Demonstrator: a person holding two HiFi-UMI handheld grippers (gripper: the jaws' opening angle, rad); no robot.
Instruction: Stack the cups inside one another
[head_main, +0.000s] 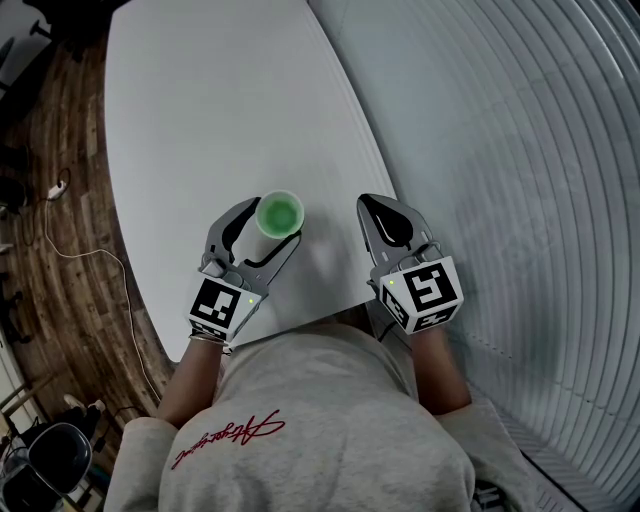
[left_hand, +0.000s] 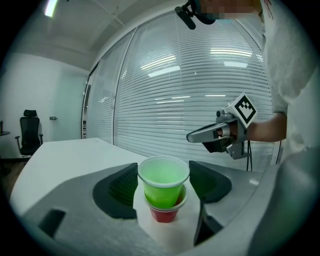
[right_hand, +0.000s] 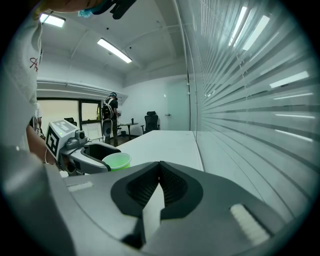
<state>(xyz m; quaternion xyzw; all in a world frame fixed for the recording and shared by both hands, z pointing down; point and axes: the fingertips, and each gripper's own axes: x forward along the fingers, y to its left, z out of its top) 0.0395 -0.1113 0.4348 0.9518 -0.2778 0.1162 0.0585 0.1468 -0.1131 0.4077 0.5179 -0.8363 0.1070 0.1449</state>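
Note:
A green cup (left_hand: 163, 179) sits nested in a red cup (left_hand: 163, 214) on the white table (head_main: 200, 110). My left gripper (left_hand: 163, 185) has its jaws on both sides of the green cup, and the pads (left_hand: 122, 190) meet its rim with no gap that I can see. From the head view I see the green cup (head_main: 279, 213) between the left gripper's fingers (head_main: 238, 222); the red cup is hidden there. My right gripper (head_main: 392, 222) hovers to the right of the cups near the table's edge, shut and empty. Its view shows the green cup (right_hand: 117, 161) off to the left.
The white table runs long and narrow away from me, with a glass wall with blinds (head_main: 520, 150) along its right side. Wooden floor and a white cable (head_main: 60, 250) lie to the left. Office chairs (right_hand: 151, 120) stand far beyond the table.

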